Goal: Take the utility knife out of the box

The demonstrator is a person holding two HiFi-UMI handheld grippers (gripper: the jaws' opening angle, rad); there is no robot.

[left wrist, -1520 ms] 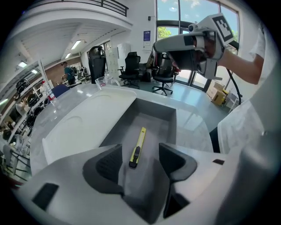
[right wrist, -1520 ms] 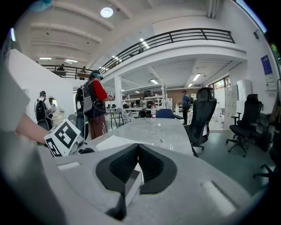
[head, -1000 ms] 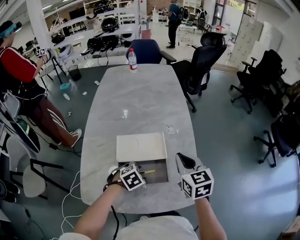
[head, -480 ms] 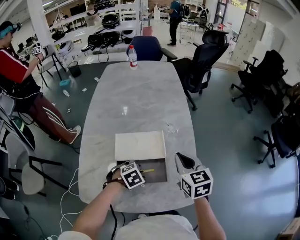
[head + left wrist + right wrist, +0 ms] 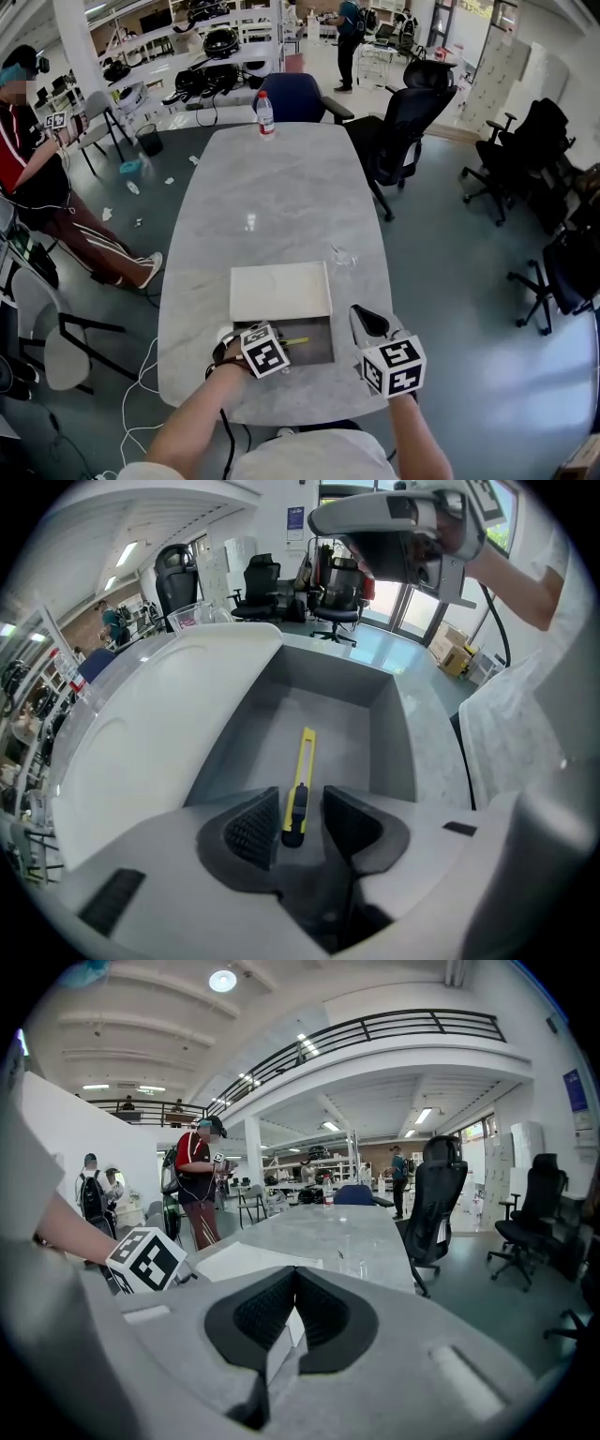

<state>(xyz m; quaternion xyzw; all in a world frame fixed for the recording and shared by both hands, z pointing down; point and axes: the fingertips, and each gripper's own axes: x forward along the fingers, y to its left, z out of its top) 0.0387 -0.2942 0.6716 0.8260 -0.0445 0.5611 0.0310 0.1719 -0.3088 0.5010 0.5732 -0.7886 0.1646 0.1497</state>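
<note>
A yellow utility knife (image 5: 305,757) with a black slider lies on the floor of the open grey box (image 5: 389,733), also seen as the knife (image 5: 296,342) in the box (image 5: 319,354) in the head view. The white lid (image 5: 281,292) is folded back behind it. My left gripper (image 5: 300,801) points steeply down into the box and its jaws have just been closing. The knife's near end sits between the pads with a thin gap on each side. My right gripper (image 5: 362,321) hovers just right of the box, and its tips (image 5: 295,1277) meet with nothing between them.
The box sits near the front edge of a long grey table (image 5: 281,187). A clear cup (image 5: 342,258) stands behind the box and a water bottle (image 5: 265,114) at the far end. Office chairs (image 5: 408,112) line the right side. A seated person (image 5: 28,169) is at the left.
Both grippers stay in the same places over the box and beside it. The seated person at the left has shifted further left.
</note>
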